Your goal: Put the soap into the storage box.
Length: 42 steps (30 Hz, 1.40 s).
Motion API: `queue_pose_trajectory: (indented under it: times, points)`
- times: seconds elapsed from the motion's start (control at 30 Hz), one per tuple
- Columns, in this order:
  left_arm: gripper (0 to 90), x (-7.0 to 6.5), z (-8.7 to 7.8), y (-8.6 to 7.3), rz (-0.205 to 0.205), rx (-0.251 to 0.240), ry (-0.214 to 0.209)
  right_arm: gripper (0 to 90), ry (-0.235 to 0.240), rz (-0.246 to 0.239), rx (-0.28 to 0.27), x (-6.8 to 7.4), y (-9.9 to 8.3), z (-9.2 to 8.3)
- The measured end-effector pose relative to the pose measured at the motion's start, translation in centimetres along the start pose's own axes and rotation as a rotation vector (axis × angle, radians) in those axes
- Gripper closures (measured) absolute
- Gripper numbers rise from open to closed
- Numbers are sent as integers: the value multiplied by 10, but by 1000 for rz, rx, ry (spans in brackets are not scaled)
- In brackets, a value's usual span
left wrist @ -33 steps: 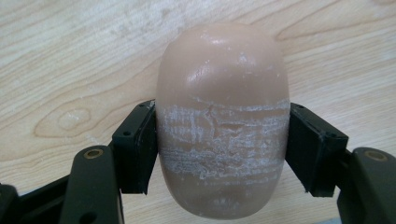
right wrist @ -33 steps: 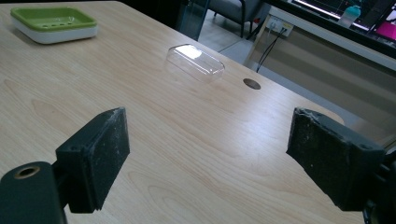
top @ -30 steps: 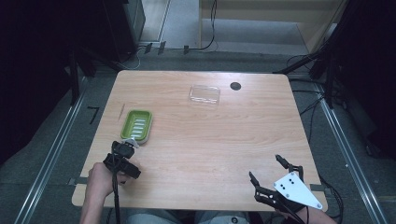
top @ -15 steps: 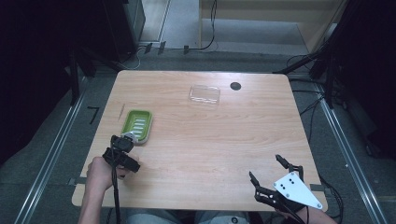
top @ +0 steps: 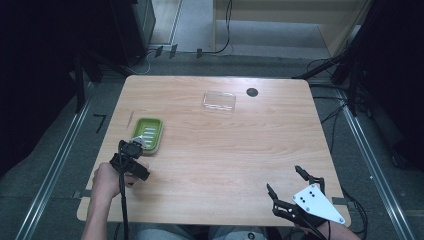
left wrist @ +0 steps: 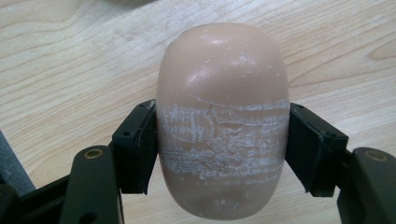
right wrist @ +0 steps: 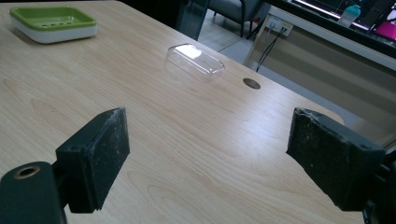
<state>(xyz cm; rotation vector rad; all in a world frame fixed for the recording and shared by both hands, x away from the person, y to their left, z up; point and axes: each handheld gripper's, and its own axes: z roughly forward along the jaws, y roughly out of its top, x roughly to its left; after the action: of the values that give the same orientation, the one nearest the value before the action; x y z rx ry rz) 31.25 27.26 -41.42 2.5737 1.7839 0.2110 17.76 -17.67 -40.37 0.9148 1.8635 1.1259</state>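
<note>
Soap bar (left wrist: 222,121), clamped across its short axis between the left gripper (top: 131,155) fingers, sits just beside the green soap dish (top: 148,134); right gripper (top: 296,192) fingers gape, well apart from it.

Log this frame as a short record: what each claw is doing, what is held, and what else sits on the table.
left claw: shut on the soap bar, pads on its two sides, above the table near the soap dish
soap bar: beige, rounded, white scuffs across its middle
right claw: open, nothing between the pads, at the near right corner of the table
soap dish: green with a white base, left side of the table, nothing in it
clear lid: toward the far edge, beside a dark round hole
table: light wood
</note>
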Motion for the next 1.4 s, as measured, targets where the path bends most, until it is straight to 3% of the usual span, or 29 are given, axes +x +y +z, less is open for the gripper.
queue_pose_trajectory:
  times: [0.9,1.4]
  points:
    - [339,6,-15,26,-14,-38,-7,133,3,-2,3,0,0,0]
    - [339,10,-15,40,1,-37,-17,133,5,-1,6,-1,-1,1]
